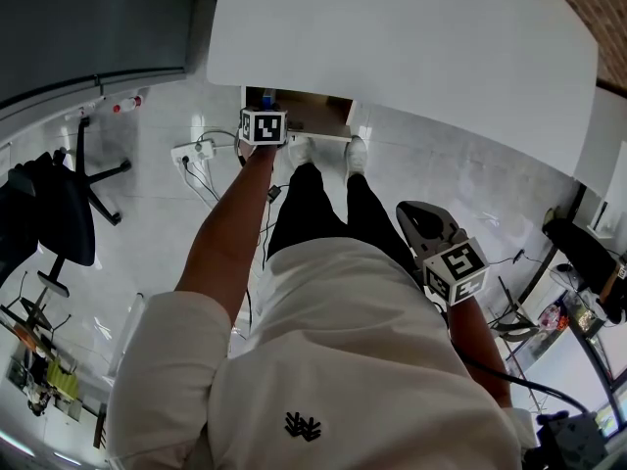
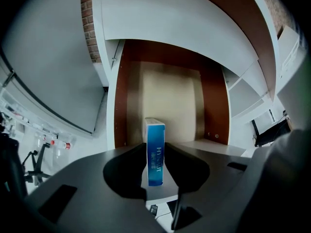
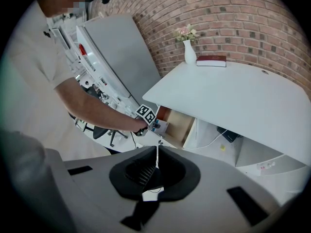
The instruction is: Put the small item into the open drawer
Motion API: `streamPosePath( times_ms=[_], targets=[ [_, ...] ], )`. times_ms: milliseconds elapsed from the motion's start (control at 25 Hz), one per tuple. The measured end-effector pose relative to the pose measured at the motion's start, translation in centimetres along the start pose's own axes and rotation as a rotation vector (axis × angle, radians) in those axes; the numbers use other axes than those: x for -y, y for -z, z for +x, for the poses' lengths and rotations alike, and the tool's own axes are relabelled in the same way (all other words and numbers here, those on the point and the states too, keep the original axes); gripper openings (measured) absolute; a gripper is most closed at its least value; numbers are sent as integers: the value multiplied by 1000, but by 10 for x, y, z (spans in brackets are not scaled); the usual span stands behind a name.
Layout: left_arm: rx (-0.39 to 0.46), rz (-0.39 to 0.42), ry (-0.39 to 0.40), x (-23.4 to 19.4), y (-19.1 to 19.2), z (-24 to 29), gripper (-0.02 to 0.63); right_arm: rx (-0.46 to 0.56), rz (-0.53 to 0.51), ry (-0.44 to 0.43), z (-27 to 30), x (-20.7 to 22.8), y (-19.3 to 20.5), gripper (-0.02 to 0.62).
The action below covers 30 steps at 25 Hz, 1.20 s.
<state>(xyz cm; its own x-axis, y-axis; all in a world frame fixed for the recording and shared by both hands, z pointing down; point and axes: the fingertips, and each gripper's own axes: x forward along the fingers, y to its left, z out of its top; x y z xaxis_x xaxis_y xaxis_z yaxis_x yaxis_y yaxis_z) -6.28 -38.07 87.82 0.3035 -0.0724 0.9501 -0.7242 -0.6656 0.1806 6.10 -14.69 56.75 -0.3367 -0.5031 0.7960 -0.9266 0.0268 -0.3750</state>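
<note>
Box (image 2: pixel 155 152) is standing upright, narrow face to the camera, between the left gripper's (image 2: pixel 155 144) jaws. Both jaws are pressing on its sides, with no gap showing. Its far end is hanging over the drawer's (image 2: pixel 170 101) pale floor, inside the brown side walls. Left arm is reaching forward and steeply down, under the desk (image 1: pixel 411 47) edge. Right gripper (image 3: pixel 157 152) is hanging back by the hip and pointing downward, jaws together and holding nothing.

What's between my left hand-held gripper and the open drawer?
A blue box, upright between the left hand-held gripper's jaws, with the drawer's pale floor behind it. The left gripper view shows this.
</note>
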Motion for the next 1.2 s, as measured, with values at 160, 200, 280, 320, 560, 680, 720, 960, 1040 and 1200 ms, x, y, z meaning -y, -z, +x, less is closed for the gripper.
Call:
streamPosePath(
  times_ms=[160, 200, 280, 320, 560, 680, 720, 960, 1040, 1200],
  targets=[
    [12, 1, -5, -3, 1, -2, 160, 2, -5, -2, -1, -3, 0, 32],
    [15, -1, -6, -3, 1, -3, 164, 3, -6, -4, -1, -3, 0, 32],
    [24, 0, -4, 0, 2, -7, 169, 7, -10, -8, -3, -3, 1, 33],
    [30, 1, -2, 2, 2, -10, 170, 10, -14, -11, -3, -3, 1, 33],
    [74, -6, 7, 8, 7, -35, 189, 41, -51, -36, -9, -11, -1, 32],
    [94, -14, 5, 11, 12, -49, 195, 55, -78, -49, -14, -13, -1, 33],
    [100, -15, -2, 12, 13, -55, 196, 60, -87, -53, -16, -13, -2, 33],
    [144, -24, -8, 26, 33, -97, 198, 99, -150, -84, -31, -13, -3, 32],
    [144, -25, -21, 28, 46, -114, 198, 111, -172, -105, -35, -17, -3, 32],
    [188, -22, -11, 47, 59, -151, 196, 114, -233, -158, -47, -22, 1, 32]
  ],
)
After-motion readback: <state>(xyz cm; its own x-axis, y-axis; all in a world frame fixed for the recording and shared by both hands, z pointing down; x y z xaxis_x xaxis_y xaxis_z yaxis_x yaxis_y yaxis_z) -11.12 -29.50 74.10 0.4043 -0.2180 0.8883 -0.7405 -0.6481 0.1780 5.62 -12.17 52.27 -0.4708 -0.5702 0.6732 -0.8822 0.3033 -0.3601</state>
